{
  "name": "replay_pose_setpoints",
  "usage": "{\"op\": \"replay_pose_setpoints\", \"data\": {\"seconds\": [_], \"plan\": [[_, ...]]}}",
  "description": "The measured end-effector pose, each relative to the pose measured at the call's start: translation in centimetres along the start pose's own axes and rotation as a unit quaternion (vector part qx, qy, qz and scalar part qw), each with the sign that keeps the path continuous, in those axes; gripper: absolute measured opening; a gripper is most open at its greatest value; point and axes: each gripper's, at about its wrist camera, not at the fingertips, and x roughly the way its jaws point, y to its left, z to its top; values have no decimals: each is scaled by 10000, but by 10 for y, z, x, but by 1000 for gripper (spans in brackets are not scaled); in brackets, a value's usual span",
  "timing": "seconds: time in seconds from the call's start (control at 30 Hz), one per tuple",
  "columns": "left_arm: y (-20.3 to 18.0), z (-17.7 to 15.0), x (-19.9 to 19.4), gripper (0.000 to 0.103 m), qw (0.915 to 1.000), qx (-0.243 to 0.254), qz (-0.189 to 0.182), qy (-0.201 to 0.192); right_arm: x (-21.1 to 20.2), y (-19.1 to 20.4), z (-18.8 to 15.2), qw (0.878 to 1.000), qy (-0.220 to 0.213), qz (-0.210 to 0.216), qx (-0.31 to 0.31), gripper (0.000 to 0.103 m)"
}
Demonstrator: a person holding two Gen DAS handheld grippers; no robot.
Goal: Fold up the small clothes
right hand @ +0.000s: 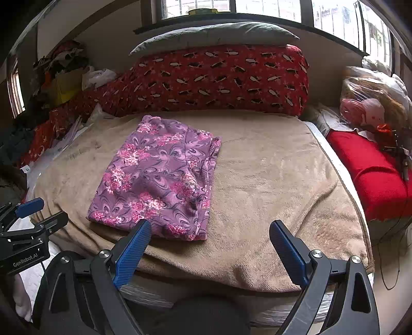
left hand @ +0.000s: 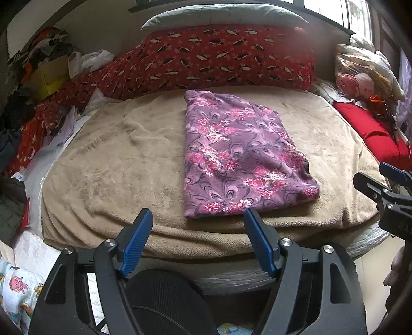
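Observation:
A purple floral garment [left hand: 237,157] lies folded into a rectangle on the tan blanket [left hand: 123,159]; it also shows in the right wrist view [right hand: 159,177], left of centre. My left gripper [left hand: 198,219] is open and empty, held just before the garment's near edge. My right gripper [right hand: 209,229] is open and empty, over the blanket's front edge, just right of the garment's near corner. Each gripper appears in the other's view: the right gripper [left hand: 373,177] at the right edge, the left gripper [right hand: 43,211] at the left edge.
A long red patterned bolster [left hand: 211,61] and a grey pillow [left hand: 224,13] lie behind the blanket. A red cloth [right hand: 373,175] and bagged items [right hand: 365,103] sit at the right. Piled clothes, a yellow box [left hand: 49,77] and papers crowd the left.

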Motion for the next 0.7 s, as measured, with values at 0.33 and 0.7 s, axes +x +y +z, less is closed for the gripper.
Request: {"op": "replay_pose_setpoints", "data": {"seconds": [0.33, 0.7], "plan": [[2, -1, -4, 73, 10000, -65, 4, 13, -6, 0, -1, 10000, -65, 22, -30, 94], [3, -2, -9, 73, 10000, -75, -2, 4, -16, 1, -1, 9999, -157, 13, -36, 96]]}}
